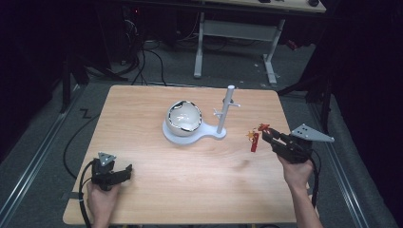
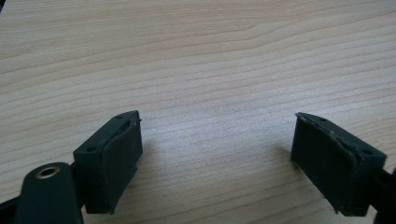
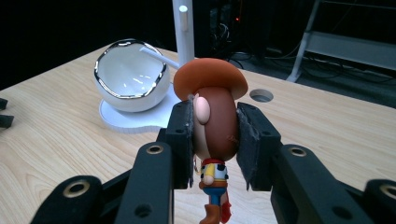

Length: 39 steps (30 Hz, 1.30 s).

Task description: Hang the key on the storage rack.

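A small cowboy figure (image 3: 214,126) with a big brown head, an orange hat and a red and yellow body hangs between the pads of my right gripper (image 3: 215,135), which is shut on its head. In the high view the cowboy figure (image 1: 255,137) is lifted above the right part of the table, held by the right gripper (image 1: 266,136). A white egg-shaped bowl (image 1: 184,117) with a chrome rim sits on a white stand (image 1: 209,134) that bears a white peg pole (image 1: 225,110). My left gripper (image 1: 127,172) rests open at the near left, its pads (image 2: 119,158) wide over bare wood.
The light wooden table (image 1: 190,175) has a round cable hole (image 3: 261,95) behind the figure. Beyond the far edge the floor holds cables and white desk legs (image 1: 271,57). A rail runs along the floor at the left.
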Each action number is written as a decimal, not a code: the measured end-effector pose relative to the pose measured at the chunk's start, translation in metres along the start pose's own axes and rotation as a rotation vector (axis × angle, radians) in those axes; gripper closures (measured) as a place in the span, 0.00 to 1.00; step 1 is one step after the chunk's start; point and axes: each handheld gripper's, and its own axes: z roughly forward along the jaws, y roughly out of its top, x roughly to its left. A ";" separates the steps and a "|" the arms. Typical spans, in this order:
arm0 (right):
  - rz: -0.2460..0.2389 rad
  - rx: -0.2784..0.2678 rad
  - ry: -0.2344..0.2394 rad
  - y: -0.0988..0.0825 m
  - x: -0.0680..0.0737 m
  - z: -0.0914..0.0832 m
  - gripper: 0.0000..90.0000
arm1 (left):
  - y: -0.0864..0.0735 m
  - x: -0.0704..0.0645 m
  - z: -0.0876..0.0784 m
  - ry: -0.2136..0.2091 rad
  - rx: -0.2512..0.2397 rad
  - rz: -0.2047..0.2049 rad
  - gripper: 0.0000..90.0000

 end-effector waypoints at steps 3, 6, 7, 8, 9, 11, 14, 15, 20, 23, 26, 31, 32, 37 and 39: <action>-0.006 0.001 0.008 0.003 0.002 0.002 0.76 | 0.000 0.000 0.000 0.000 0.000 0.000 0.19; -0.013 -0.005 0.013 0.006 0.004 0.004 0.76 | 0.000 0.000 0.000 0.000 0.000 0.000 0.19; -0.014 -0.009 0.018 0.007 0.004 0.005 0.76 | 0.000 0.000 0.000 0.000 0.000 0.000 0.19; -0.013 -0.012 0.021 0.009 0.005 0.005 0.76 | 0.000 0.000 0.000 0.000 0.000 0.000 0.19; -0.015 -0.017 0.025 0.010 0.006 0.006 0.76 | 0.000 0.000 0.000 0.000 0.000 0.000 0.19; -0.017 -0.018 0.030 0.013 0.006 0.006 0.76 | 0.000 0.000 0.000 0.000 0.000 0.000 0.19; -0.027 -0.021 0.034 0.018 0.008 0.008 0.76 | 0.000 0.000 0.000 0.000 0.000 0.000 0.19; -0.027 -0.023 0.035 0.020 0.008 0.008 0.76 | 0.000 0.000 0.000 0.000 0.000 0.000 0.19; -0.038 -0.028 0.045 0.027 0.010 0.010 0.76 | 0.000 0.000 0.000 0.000 0.000 0.000 0.19; -0.043 -0.030 0.047 0.031 0.012 0.012 0.76 | 0.000 0.000 0.000 0.000 0.000 0.000 0.19; -0.044 -0.036 0.049 0.035 0.012 0.014 0.76 | 0.000 0.000 0.000 0.000 0.000 0.000 0.19; -0.041 -0.041 0.059 0.041 0.013 0.020 0.76 | 0.000 0.000 0.000 -0.001 0.000 0.000 0.19; -0.042 -0.043 0.060 0.043 0.013 0.020 0.76 | 0.000 0.000 0.000 -0.001 0.000 0.000 0.19; -0.053 -0.041 0.058 0.051 0.014 0.025 0.76 | 0.000 0.000 0.000 -0.001 0.000 0.000 0.19; -0.051 -0.045 0.062 0.054 0.014 0.027 0.76 | 0.000 0.000 0.000 -0.001 0.000 0.000 0.19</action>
